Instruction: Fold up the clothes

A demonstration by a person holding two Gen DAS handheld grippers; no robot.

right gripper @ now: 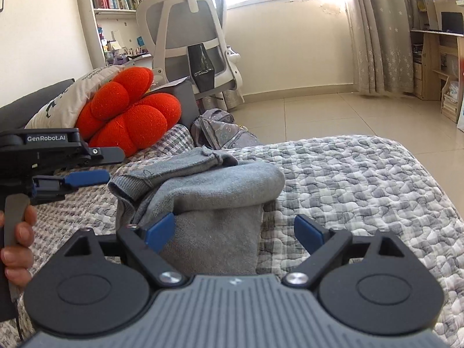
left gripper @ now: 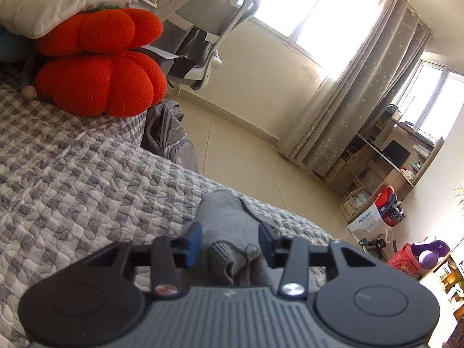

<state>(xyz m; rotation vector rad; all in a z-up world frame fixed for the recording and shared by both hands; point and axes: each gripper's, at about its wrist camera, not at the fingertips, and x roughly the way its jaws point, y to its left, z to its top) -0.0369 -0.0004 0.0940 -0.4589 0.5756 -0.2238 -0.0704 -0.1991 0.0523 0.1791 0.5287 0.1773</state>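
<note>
**A:** Left wrist view first. The left gripper has its blue-padded fingers spread apart, with the soft grey knitted garment lying between them on the grey-and-white checked quilted bedspread. The pads don't seem to press on it. The gripper's own body hides the near part of the cloth, so I can't tell how it's folded from here. The fat red knitted pumpkin-shaped cushions sit farther back, and the white printed pillow on top of them is cut off by the frame edge.

**B:** The right wrist view gives you way more. The whole grey garment shows as a bunched pile on the bedspread, ribbed cuff sticking out to the left. The right gripper is wide open too, and its left pad sits just beside the fabric, touching or not I can't say. The left gripper shows side-on at the frame's left, near the cuff, with a hand on its handle, partly cropped. Only one blue finger shows from that angle.
</note>
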